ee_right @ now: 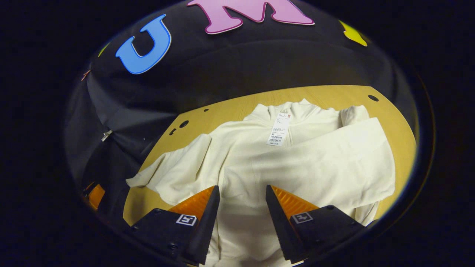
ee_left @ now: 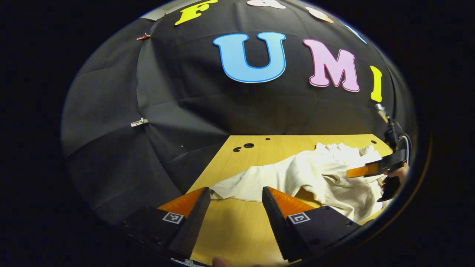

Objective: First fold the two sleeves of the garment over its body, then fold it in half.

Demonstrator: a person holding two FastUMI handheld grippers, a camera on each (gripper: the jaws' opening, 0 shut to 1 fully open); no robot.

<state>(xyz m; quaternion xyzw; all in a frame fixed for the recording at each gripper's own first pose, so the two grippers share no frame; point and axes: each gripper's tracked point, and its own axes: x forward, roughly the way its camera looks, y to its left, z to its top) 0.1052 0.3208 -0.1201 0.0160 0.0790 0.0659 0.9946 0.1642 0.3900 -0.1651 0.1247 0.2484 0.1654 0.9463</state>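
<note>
The cream garment lies spread on the wooden table; the right gripper view shows a paper tag at its collar and one sleeve folded across the body, the other sleeve lying out to the side; the left gripper view sees the garment from beside that sleeve, the tag hard to make out; the right gripper hovers above the garment, fingers wide, gripping nothing; the left gripper is wide open over bare table just short of the sleeve's end; the garment's near hem is cut off behind the right gripper's fingers.

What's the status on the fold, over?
Left claw open, over bare wooden table. Right claw open, above cream long-sleeved garment. One sleeve folded across body, other sleeve still spread out. Nothing in the way.
</note>
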